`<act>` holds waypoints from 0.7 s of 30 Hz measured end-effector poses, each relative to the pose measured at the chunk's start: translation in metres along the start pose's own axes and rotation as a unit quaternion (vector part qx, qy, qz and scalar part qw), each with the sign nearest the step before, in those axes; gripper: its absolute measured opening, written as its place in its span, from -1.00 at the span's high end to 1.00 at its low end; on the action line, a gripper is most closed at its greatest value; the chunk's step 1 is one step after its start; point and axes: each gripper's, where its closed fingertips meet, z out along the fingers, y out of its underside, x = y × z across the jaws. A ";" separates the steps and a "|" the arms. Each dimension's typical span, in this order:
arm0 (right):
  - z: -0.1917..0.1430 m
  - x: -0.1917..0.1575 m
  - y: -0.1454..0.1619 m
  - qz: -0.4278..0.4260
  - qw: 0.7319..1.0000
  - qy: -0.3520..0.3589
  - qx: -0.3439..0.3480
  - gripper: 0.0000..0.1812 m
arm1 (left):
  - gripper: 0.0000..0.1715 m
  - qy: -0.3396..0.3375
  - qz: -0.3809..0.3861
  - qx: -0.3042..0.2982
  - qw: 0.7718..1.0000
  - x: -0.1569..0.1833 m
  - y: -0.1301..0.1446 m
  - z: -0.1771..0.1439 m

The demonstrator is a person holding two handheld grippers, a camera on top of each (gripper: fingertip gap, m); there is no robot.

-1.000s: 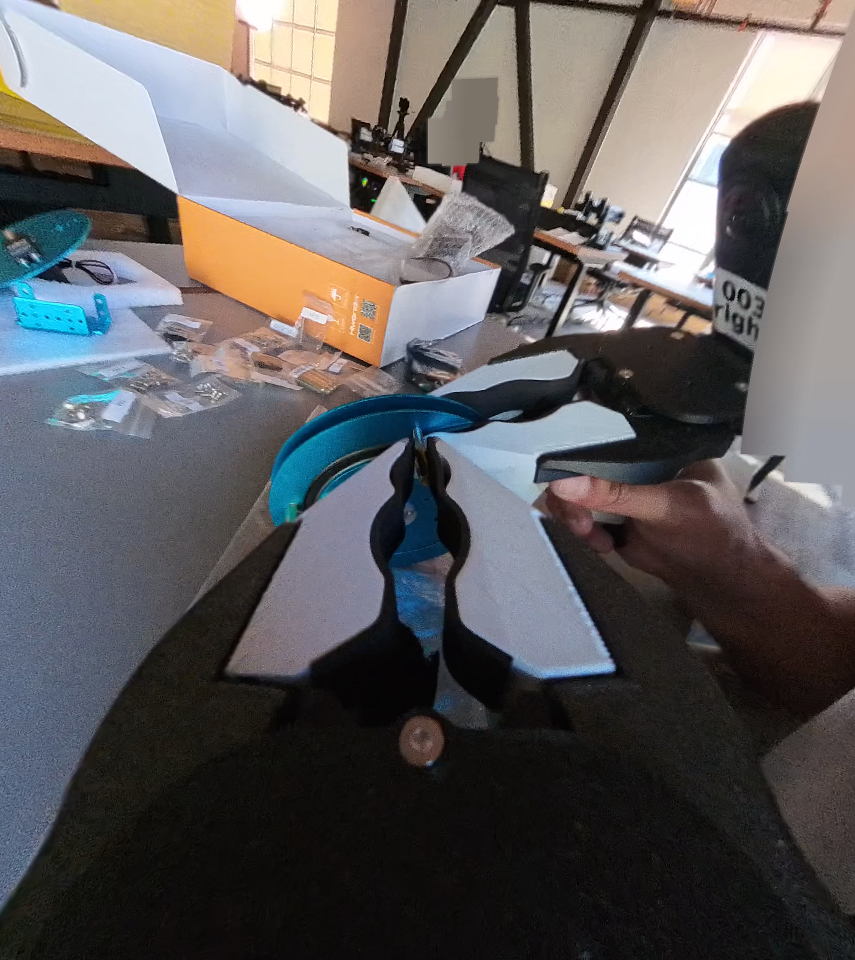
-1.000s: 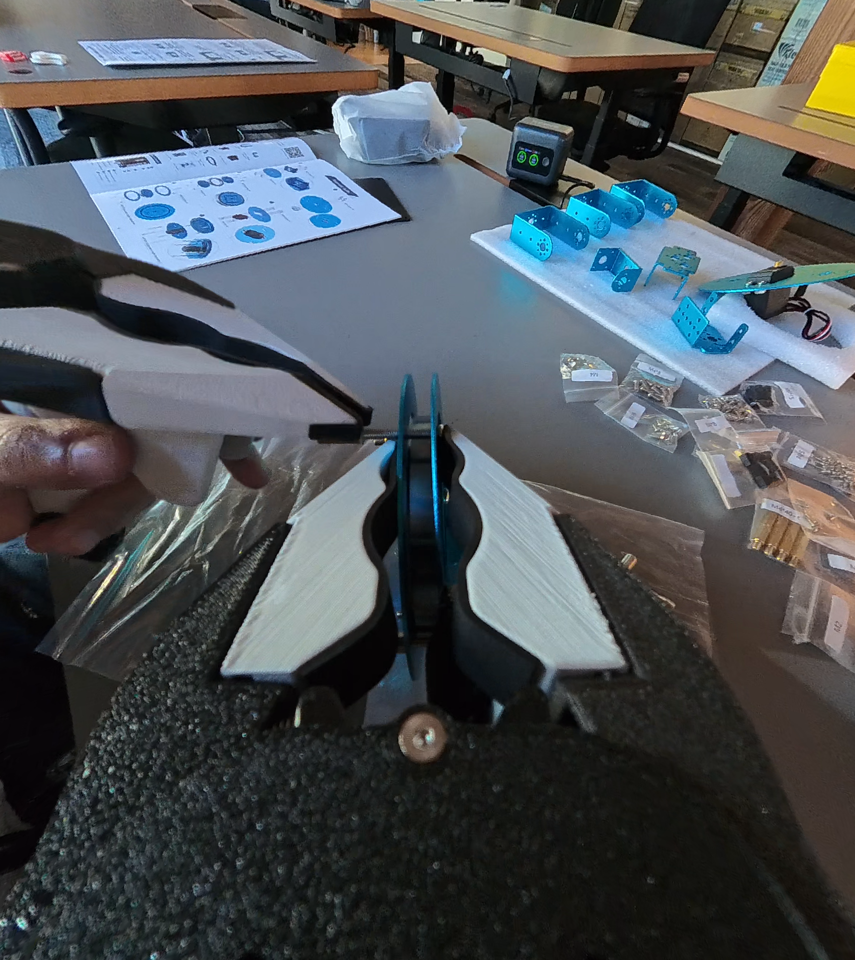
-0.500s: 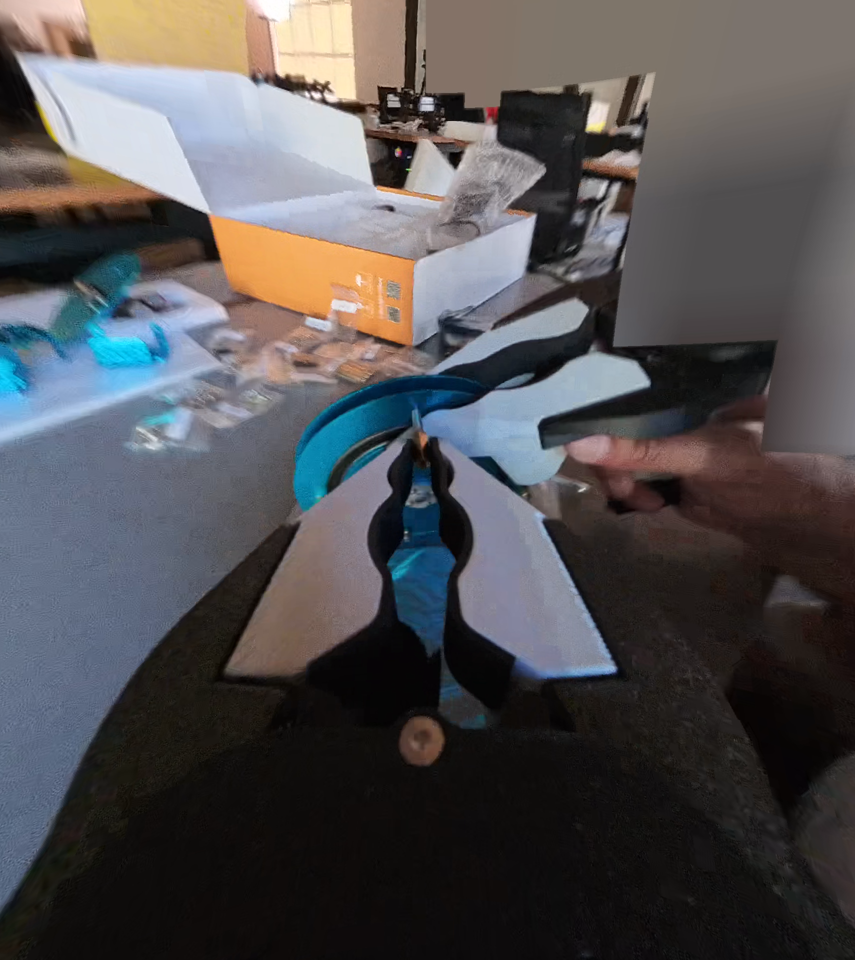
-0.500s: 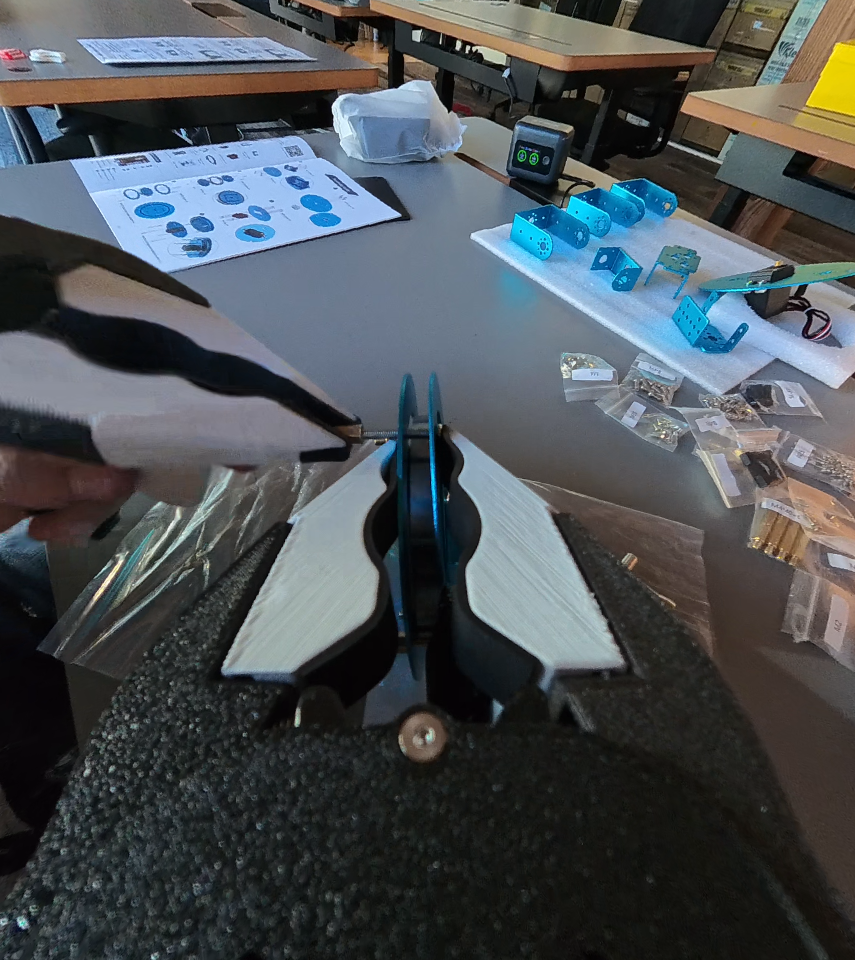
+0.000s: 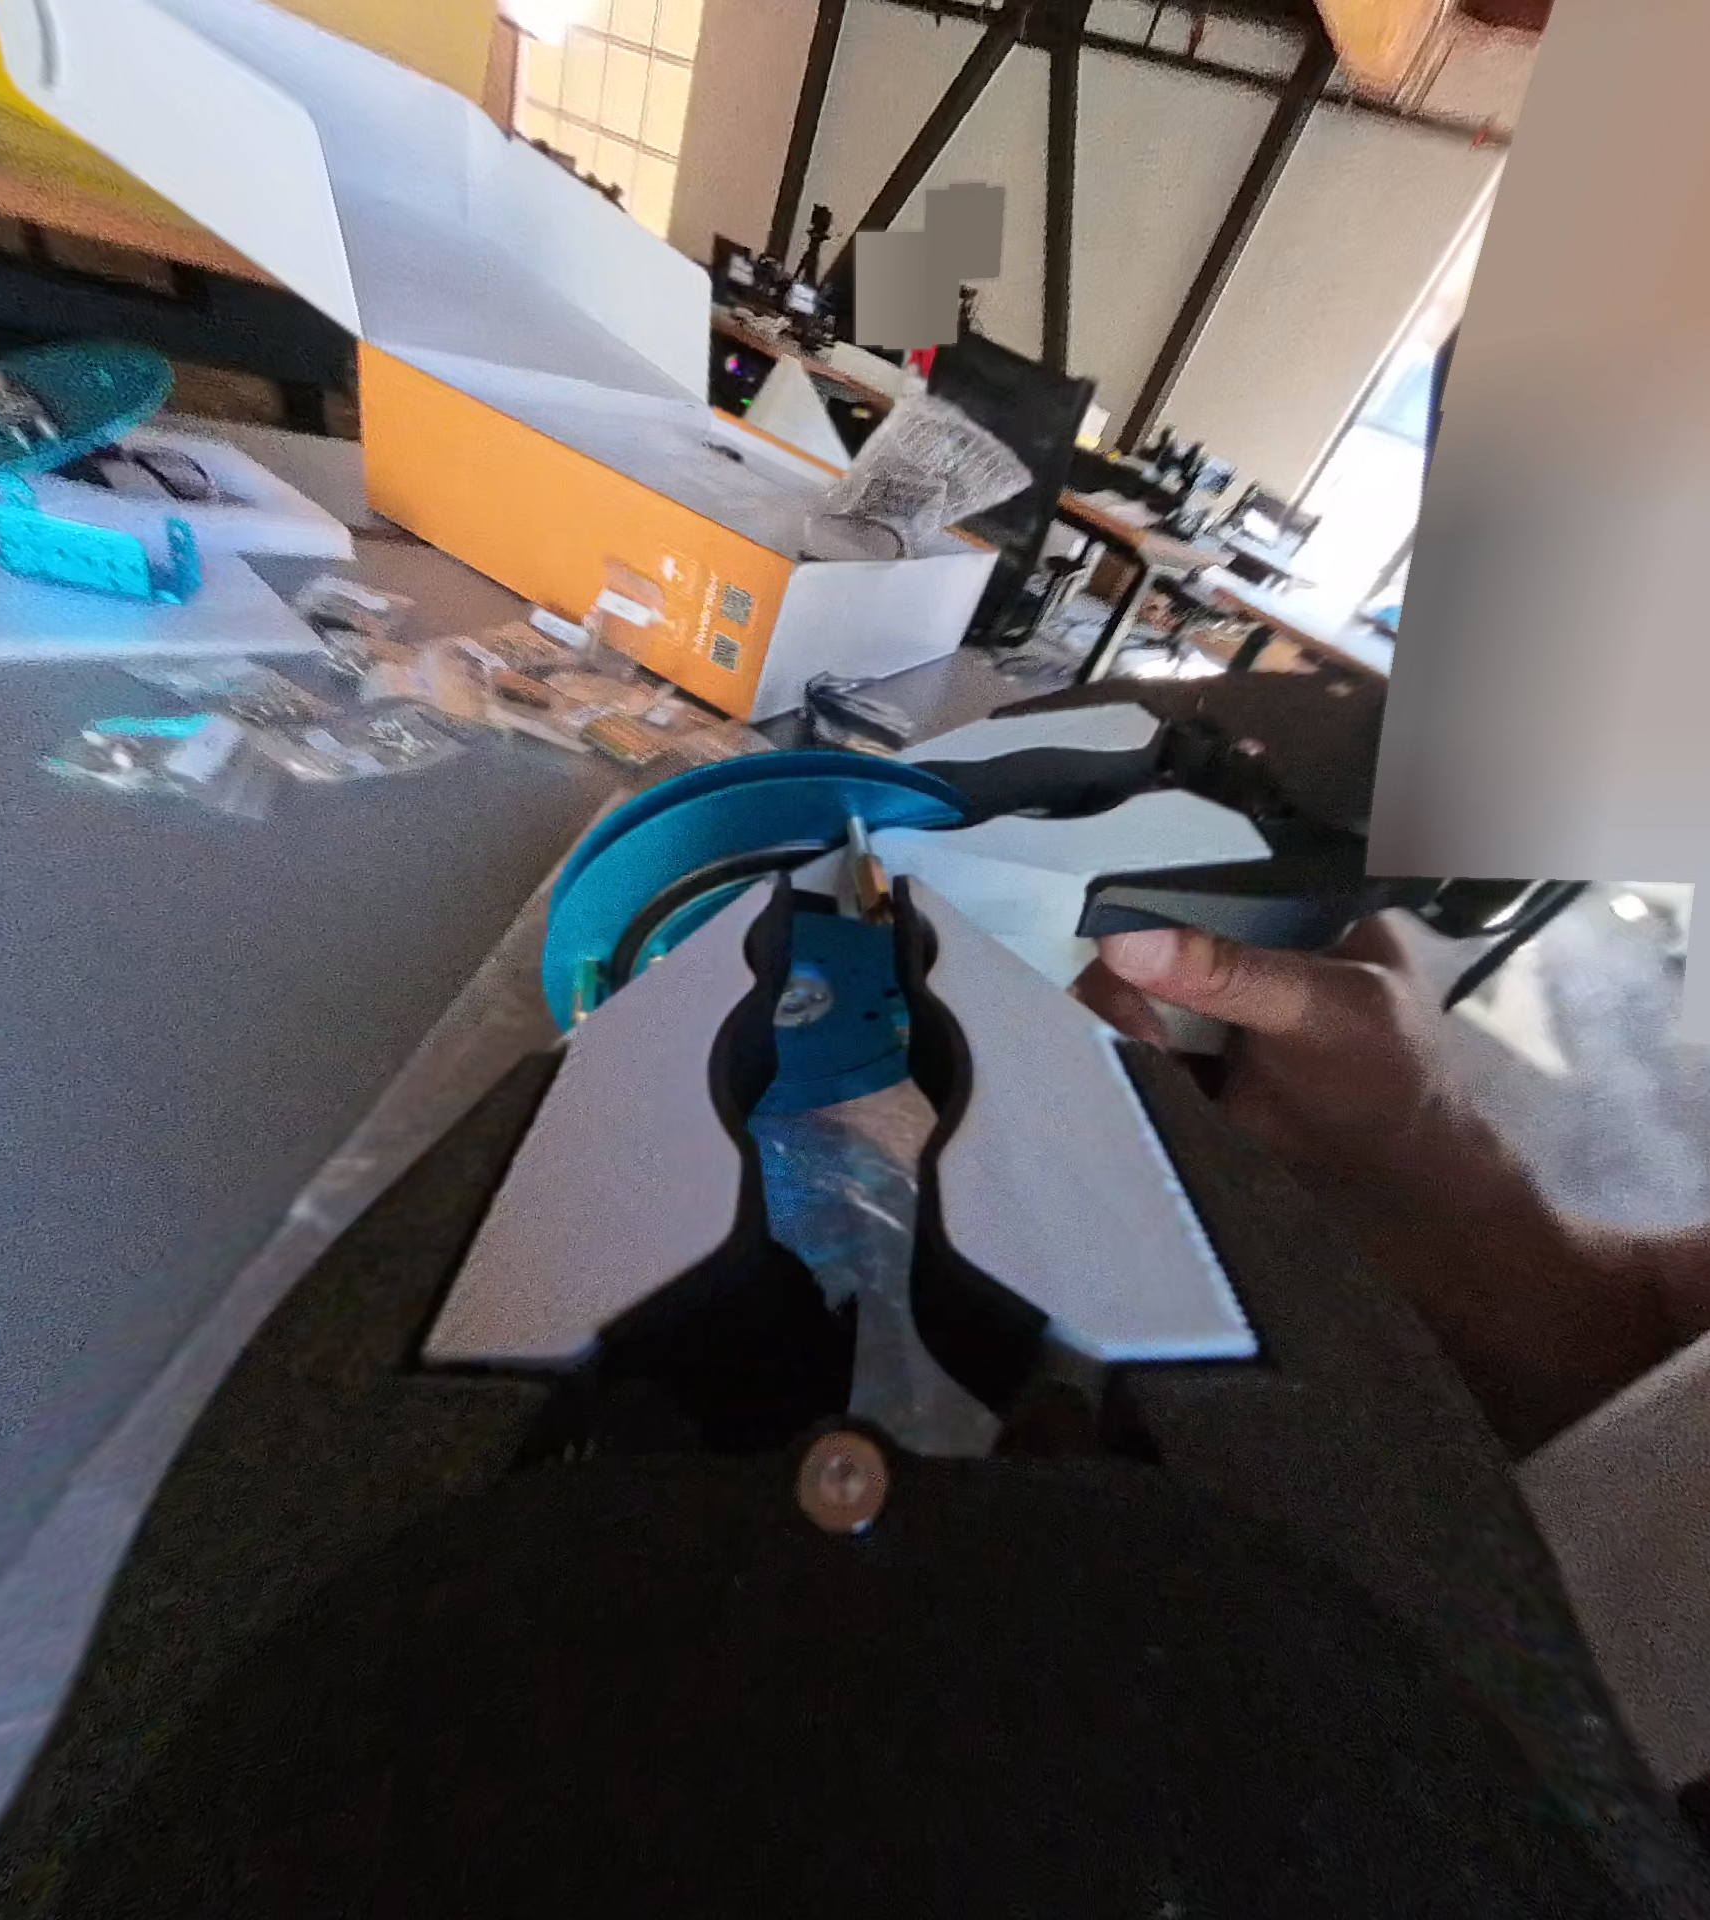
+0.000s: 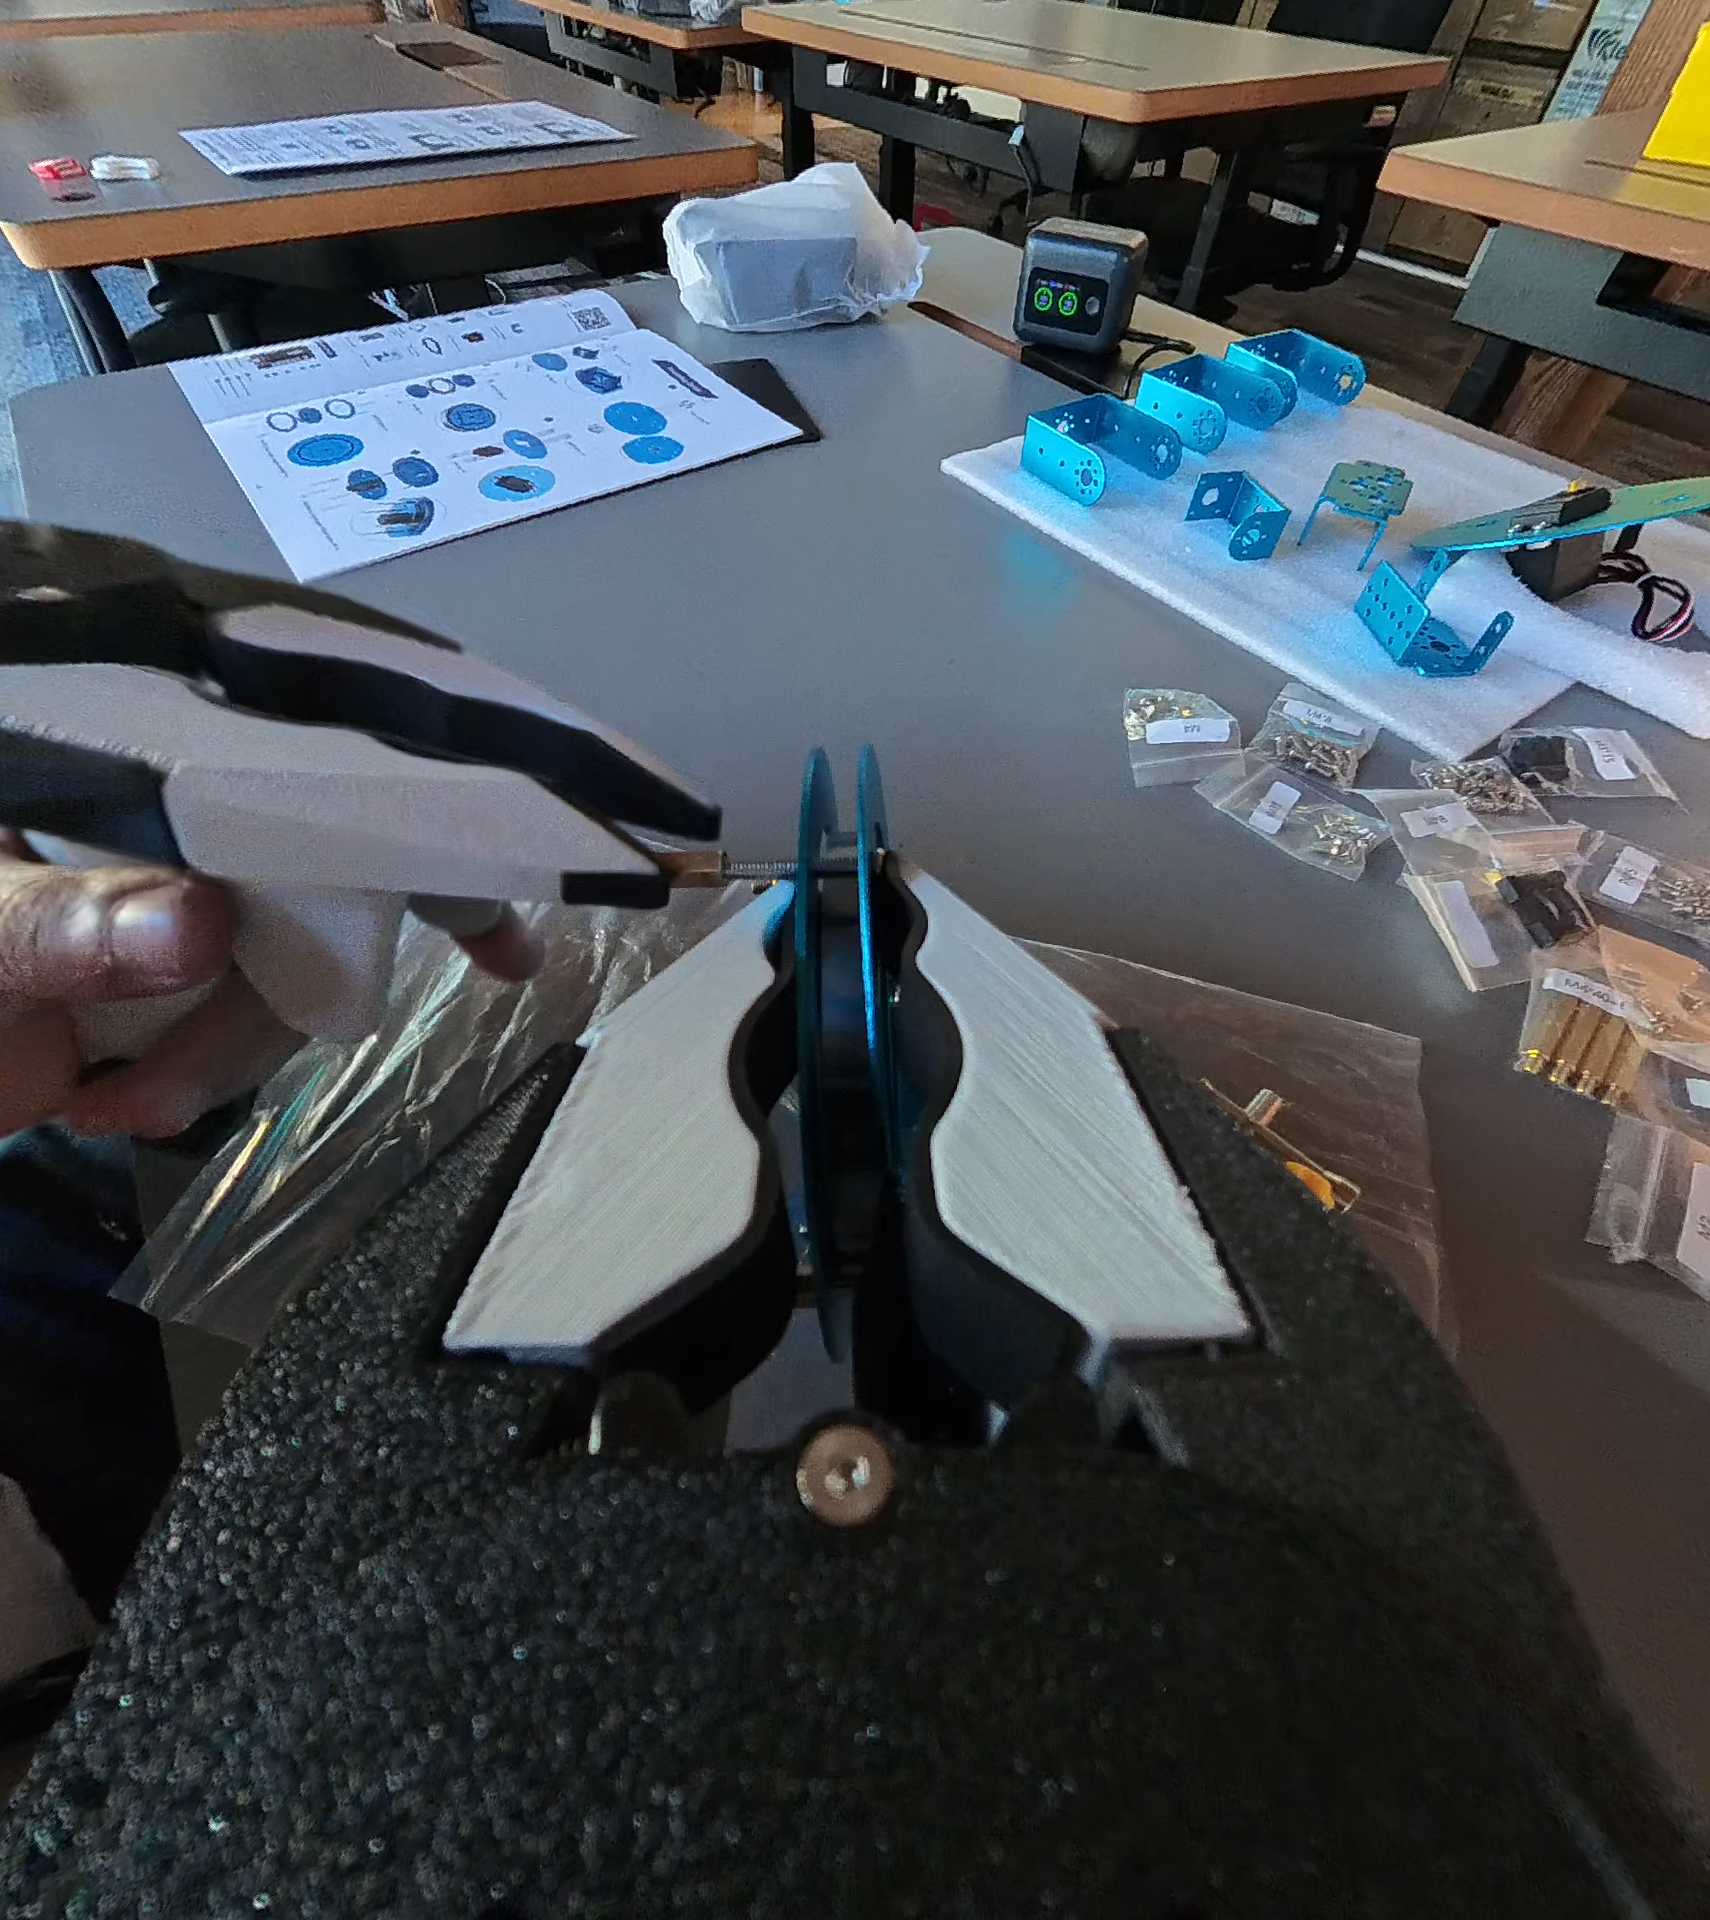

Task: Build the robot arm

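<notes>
My right gripper (image 6: 835, 883) is shut on a blue double-disc assembly (image 6: 807, 831) and holds it on edge above the grey table (image 6: 830, 623). The assembly also shows in the left wrist view (image 5: 726, 831), with the right gripper (image 5: 944, 810) behind it. A brass standoff (image 6: 700, 868) on a thin threaded rod sticks out of the left disc. My left gripper (image 5: 838, 894) has its jaws parted at the standoff (image 5: 866, 883), which lies against the right fingertip. A blue plate with a screw shows between the left fingers. A hand holds each gripper.
An open orange-and-white box (image 5: 560, 540) stands at the back. A white foam sheet (image 6: 1246, 623) carries blue brackets. Several small bags of screws (image 6: 1329, 821) lie on the right. An instruction booklet (image 6: 477, 436), a wrapped bundle (image 6: 789, 249), a small black device (image 6: 1074, 291) and a clear bag (image 6: 342, 1101) lie around.
My left gripper's jaws, shut on the brass standoff before, have parted. The left view swung and settled again. My right gripper has kept the blue assembly still.
</notes>
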 end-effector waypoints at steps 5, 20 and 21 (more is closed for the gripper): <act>0.001 -0.002 0.000 -0.003 1.000 0.000 0.000 0.86 | 0.96 0.015 -0.053 0.022 0.998 0.007 0.006 0.006; -0.001 0.001 0.000 0.015 1.000 -0.007 0.001 0.88 | 0.96 -0.140 0.405 -0.044 0.903 -0.002 0.010 0.010; -0.001 0.002 0.000 0.014 1.000 -0.006 0.001 0.88 | 0.93 -0.096 0.303 -0.035 0.948 0.003 0.009 0.009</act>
